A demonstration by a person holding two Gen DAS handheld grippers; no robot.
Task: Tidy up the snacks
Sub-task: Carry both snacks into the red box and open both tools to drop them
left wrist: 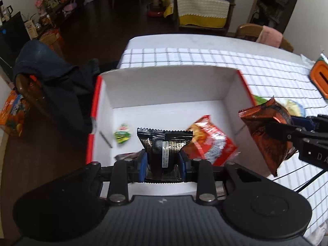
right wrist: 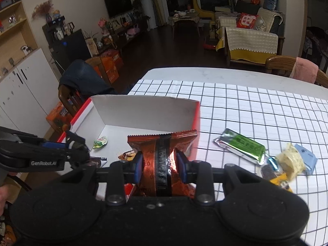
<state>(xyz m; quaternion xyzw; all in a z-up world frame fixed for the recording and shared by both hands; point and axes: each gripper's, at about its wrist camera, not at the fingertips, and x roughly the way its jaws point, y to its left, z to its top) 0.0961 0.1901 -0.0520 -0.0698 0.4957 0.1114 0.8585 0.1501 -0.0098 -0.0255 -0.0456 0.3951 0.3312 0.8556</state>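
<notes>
My left gripper (left wrist: 163,161) is shut on a black snack packet (left wrist: 164,145) and holds it over the open white box with red sides (left wrist: 164,86). In the box lie a red snack bag (left wrist: 209,141) and a small green packet (left wrist: 122,133). My right gripper (right wrist: 159,165) is shut on an orange-brown snack packet (right wrist: 162,157), held above the box's right wall (right wrist: 143,112); it shows in the left wrist view (left wrist: 268,131) at the right of the box. The left gripper shows at the left of the right wrist view (right wrist: 75,145).
The checked tablecloth (right wrist: 256,112) holds loose snacks at the right: a green foil bar (right wrist: 242,146), a pale yellow packet (right wrist: 291,161), a blue packet (right wrist: 306,156) and small sweets. A chair with a dark jacket (left wrist: 51,78) stands left of the table. An orange object (left wrist: 319,75) sits far right.
</notes>
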